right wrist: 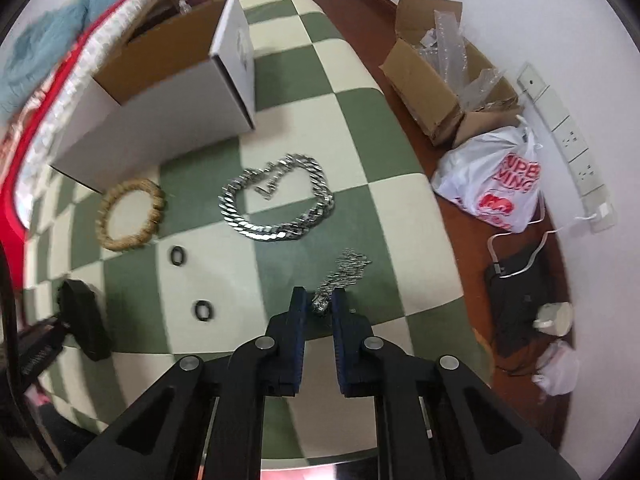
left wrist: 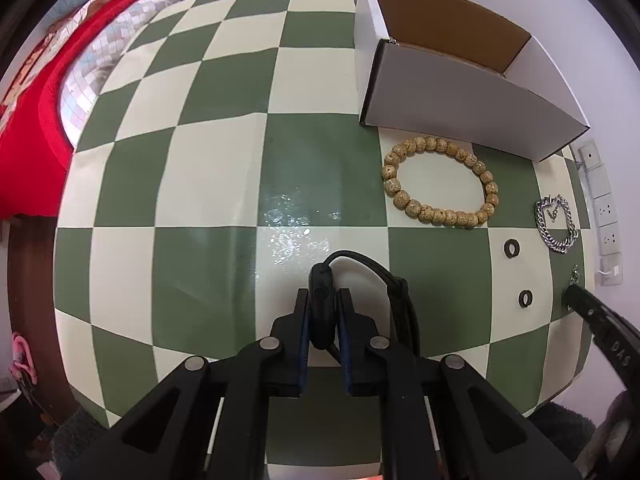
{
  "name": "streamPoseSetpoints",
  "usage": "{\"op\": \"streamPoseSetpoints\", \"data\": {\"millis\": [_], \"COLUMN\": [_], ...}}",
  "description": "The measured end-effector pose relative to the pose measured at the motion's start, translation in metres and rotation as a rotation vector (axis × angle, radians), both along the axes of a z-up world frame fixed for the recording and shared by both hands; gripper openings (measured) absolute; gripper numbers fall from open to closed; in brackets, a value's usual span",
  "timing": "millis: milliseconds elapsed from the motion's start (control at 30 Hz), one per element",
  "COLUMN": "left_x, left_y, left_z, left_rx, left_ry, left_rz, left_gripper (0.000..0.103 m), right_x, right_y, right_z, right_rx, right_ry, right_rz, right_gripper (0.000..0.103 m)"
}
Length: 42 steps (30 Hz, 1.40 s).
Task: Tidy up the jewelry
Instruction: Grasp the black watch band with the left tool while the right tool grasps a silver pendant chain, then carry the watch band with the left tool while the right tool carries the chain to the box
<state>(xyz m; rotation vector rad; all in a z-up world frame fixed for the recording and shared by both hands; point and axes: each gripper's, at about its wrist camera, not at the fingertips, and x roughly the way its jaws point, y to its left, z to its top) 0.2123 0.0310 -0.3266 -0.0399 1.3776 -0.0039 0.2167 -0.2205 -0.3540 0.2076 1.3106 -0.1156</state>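
Note:
My left gripper (left wrist: pixel 323 294) is shut on a black watch (left wrist: pixel 322 312), whose strap loops off to the right just above the checkered table. My right gripper (right wrist: pixel 317 294) is shut on the end of a thin silver chain (right wrist: pixel 344 276) that trails forward on the table. A wooden bead bracelet (left wrist: pixel 440 182) (right wrist: pixel 130 214), a thick silver chain (right wrist: pixel 280 204) (left wrist: pixel 556 222) and two black rings (left wrist: pixel 512 248) (left wrist: pixel 525 298) (right wrist: pixel 178 256) (right wrist: pixel 204 311) lie on the table. An open white box (left wrist: pixel 460 96) (right wrist: pixel 160 120) stands at the back.
The green and cream checkered table (left wrist: pixel 200 200) ends near a red blanket (left wrist: pixel 28 140) on the left. On the floor at the right are a cardboard box (right wrist: pixel 432 92), a white plastic bag (right wrist: pixel 496 184), a power strip (right wrist: pixel 568 140) and dark clutter.

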Motion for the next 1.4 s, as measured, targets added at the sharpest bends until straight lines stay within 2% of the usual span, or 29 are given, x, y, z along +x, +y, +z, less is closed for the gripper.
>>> {"op": "streamPoseSetpoints", "data": {"millis": [233, 500, 600, 800, 933, 1167, 1400], "left_x": [-0.011, -0.010, -0.006, 0.003, 0.010, 0.032, 0.066], "left_y": [-0.007, -0.016, -0.013, -0.010, -0.014, -0.025, -0.029], "left_z": [0.028, 0.077, 0.093, 0.111, 0.128, 0.157, 0.181], "left_rx": [0.016, -0.001, -0.014, -0.023, -0.018, -0.001, -0.061], "left_ry": [-0.061, -0.133, -0.157, -0.185, -0.211, -0.246, -0.246], "left_rz": [-0.051, -0.072, -0.073, -0.070, -0.082, -0.101, -0.093], "left_gripper": [0.010, 0.010, 0.010, 0.010, 0.010, 0.010, 0.010], "right_x": [-0.012, -0.010, -0.008, -0.002, -0.002, 0.016, 0.048], "right_y": [-0.009, -0.016, -0.015, -0.020, -0.018, -0.006, 0.012], "right_z": [0.041, 0.101, 0.123, 0.134, 0.154, 0.205, 0.250], "right_rx": [0.141, 0.213, 0.207, 0.215, 0.216, 0.194, 0.186], "right_ry": [-0.088, -0.189, -0.218, -0.217, -0.247, -0.322, -0.381], "right_rz": [-0.046, -0.053, -0.040, -0.037, -0.014, 0.040, 0.097], "right_gripper": [0.013, 0.013, 0.013, 0.012, 0.012, 0.012, 0.013]}}
